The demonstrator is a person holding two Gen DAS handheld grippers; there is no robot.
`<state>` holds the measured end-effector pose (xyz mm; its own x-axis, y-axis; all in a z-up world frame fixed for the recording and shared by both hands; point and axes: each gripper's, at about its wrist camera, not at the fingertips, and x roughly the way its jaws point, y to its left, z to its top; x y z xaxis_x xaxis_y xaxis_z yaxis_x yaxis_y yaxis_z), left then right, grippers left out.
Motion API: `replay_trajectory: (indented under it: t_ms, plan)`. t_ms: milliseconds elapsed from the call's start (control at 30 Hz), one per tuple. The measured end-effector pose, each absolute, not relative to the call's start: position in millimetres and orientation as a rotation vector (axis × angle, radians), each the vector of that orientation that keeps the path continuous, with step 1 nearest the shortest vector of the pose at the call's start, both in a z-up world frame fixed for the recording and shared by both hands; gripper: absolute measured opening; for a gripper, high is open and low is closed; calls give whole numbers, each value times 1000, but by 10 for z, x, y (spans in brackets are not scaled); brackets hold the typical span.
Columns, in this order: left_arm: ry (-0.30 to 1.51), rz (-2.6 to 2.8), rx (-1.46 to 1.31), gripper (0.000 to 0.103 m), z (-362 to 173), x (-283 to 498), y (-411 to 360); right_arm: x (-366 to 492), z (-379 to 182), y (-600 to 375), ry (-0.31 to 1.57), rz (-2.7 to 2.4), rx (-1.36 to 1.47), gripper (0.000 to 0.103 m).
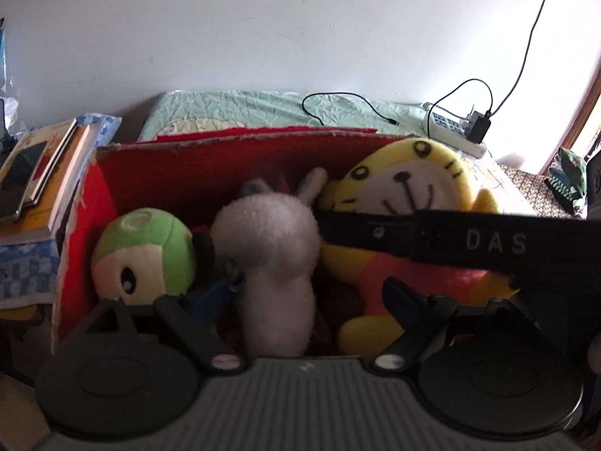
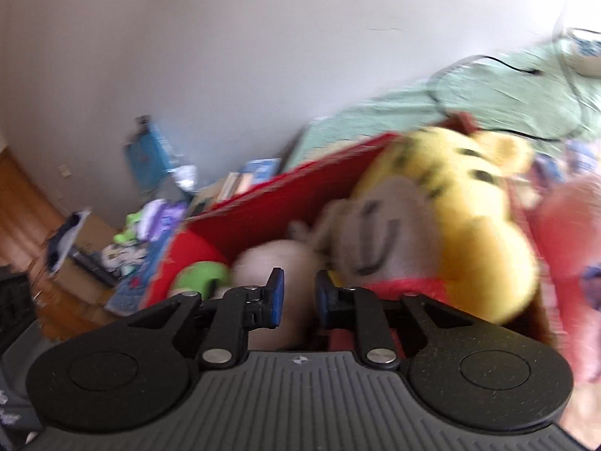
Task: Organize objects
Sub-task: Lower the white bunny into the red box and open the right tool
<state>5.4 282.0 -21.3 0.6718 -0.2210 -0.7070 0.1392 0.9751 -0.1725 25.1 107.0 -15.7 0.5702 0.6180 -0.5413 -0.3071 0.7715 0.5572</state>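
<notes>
A red cardboard box point(image 1: 188, 173) holds three plush toys: a green-headed one point(image 1: 146, 251) on the left, a white one point(image 1: 270, 248) in the middle and a yellow tiger point(image 1: 405, 184) on the right. My left gripper point(image 1: 300, 293) hangs over the box's near edge and is open wide. The white plush lies between its fingers with a gap on the tiger's side. The right wrist view is blurred. My right gripper point(image 2: 298, 293) is over the same box point(image 2: 281, 203), jaws nearly together. The white plush point(image 2: 278, 263) shows through the slit; whether it is pinched I cannot tell.
A black strap point(image 1: 469, 240) lettered "DAS" crosses over the tiger from the right. Stacked books point(image 1: 41, 188) sit left of the box. Behind it lies a green bedsheet point(image 1: 263, 109) with a power strip and charger point(image 1: 458, 127). Clutter point(image 2: 142, 233) covers the floor at the left.
</notes>
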Motion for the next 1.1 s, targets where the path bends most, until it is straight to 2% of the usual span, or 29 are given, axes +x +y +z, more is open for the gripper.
replay_trajectory:
  t_ms: [33, 767, 1100]
  plan:
    - [813, -197, -95, 89, -217, 56, 2794, 270, -186, 1007, 805, 554, 456, 6]
    - [921, -115, -16, 99, -292, 149, 2541, 144, -149, 1019, 806, 562, 344, 6]
    - [937, -91, -13, 100, -286, 142, 2492, 93, -155, 990, 804, 562, 329, 7]
